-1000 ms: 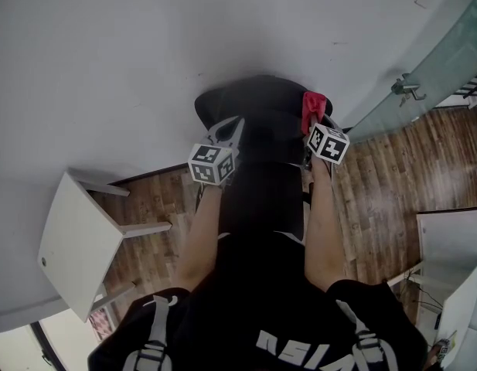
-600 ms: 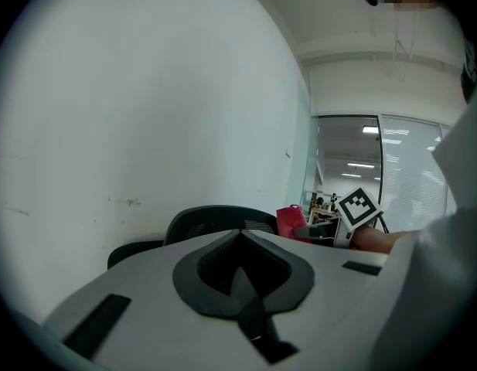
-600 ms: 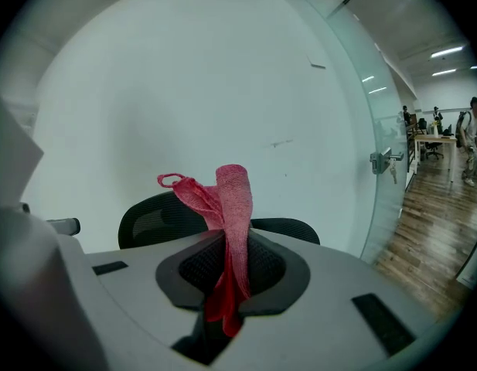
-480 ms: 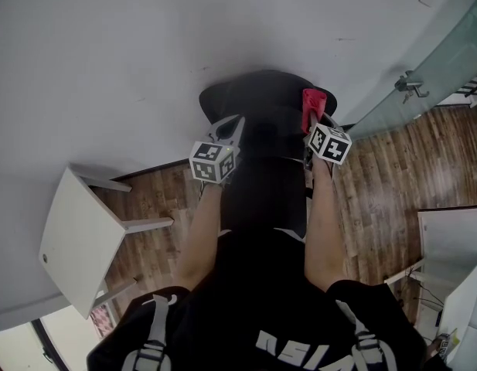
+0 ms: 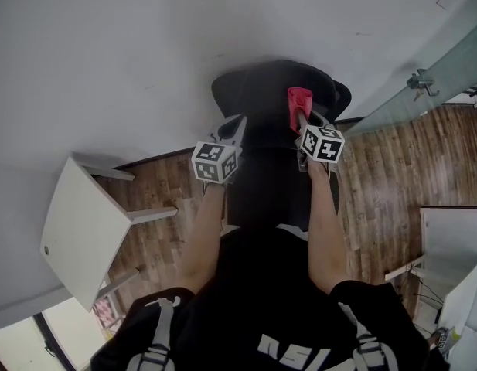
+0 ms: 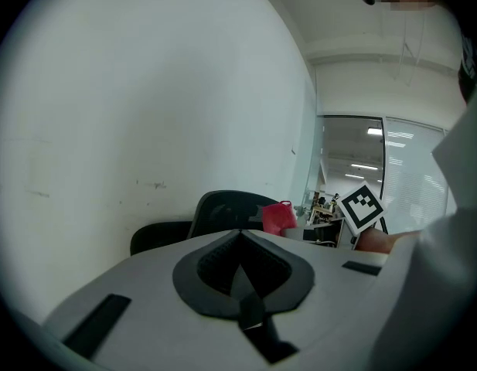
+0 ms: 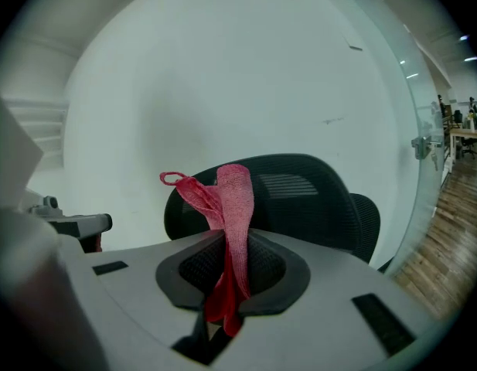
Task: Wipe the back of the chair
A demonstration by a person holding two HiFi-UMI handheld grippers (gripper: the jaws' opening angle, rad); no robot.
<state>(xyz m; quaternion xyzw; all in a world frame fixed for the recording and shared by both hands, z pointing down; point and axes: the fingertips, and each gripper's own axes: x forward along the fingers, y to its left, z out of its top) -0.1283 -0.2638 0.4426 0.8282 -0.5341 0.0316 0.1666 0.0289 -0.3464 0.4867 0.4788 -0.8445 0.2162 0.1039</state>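
The white wall (image 5: 107, 52) is being faced at the far side of the scene, with a white side table (image 5: 76, 238) standing well apart at the near left. The black mesh chair (image 5: 273, 91) is being kept against that wall, its back turned toward the person and its top edge lying just beyond both tools.

The right gripper (image 5: 300, 124) is being held over the right part of the chair back, its jaws clenched on a red cloth (image 5: 298, 103), which is sticking up out of them in a folded strip. The left gripper (image 5: 233, 127) is being held beside it over the left part, its jaws closed together with nothing between them.

From the right gripper view, the cloth (image 7: 232, 207) is being shown in front of the chair (image 7: 308, 188) and apparently clear of it, though contact cannot be settled from these angles. The task is therefore being judged as barely started: the cloth is secured and brought to the upper back, while the wiping strokes across the mesh are being counted as outstanding.
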